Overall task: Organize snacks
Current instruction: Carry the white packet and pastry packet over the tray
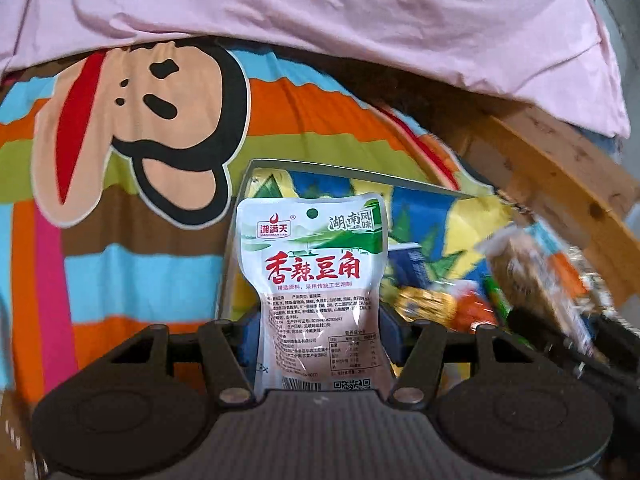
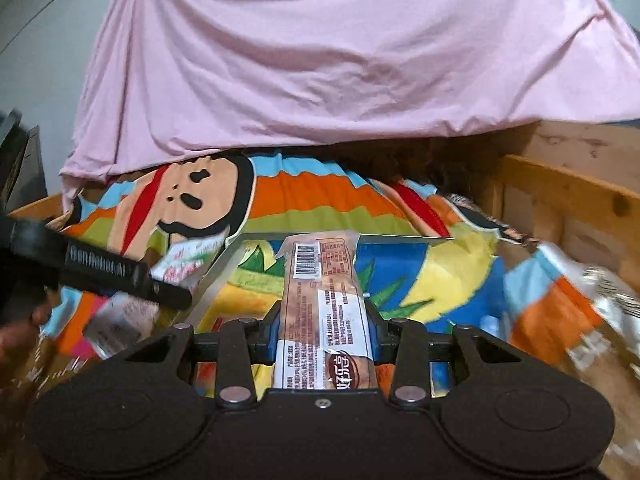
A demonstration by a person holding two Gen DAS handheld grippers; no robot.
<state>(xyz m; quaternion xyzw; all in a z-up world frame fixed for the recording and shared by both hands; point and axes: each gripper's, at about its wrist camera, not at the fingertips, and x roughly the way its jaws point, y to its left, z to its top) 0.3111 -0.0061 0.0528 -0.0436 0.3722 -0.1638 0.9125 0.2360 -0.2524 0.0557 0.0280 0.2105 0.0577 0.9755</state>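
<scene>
My left gripper (image 1: 318, 332) is shut on a white and green snack pouch (image 1: 314, 272) with red Chinese lettering, held upright over the near left corner of a metal-rimmed tray (image 1: 340, 170) lined with a colourful print. My right gripper (image 2: 322, 332) is shut on a long brown snack packet (image 2: 322, 280) with a barcode and white label, held over the same tray (image 2: 400, 238). The right gripper's packet shows blurred in the left wrist view (image 1: 536, 276). The left gripper shows at the left in the right wrist view (image 2: 108, 276), with its pouch (image 2: 186, 260) blurred.
Several small snack packs (image 1: 440, 304) lie in the tray. A striped cartoon monkey blanket (image 1: 140, 128) covers the surface. A pink cloth (image 2: 340, 52) hangs behind. A wooden frame (image 2: 568, 192) stands at the right. A blue and orange foil bag (image 2: 560, 300) lies right of the tray.
</scene>
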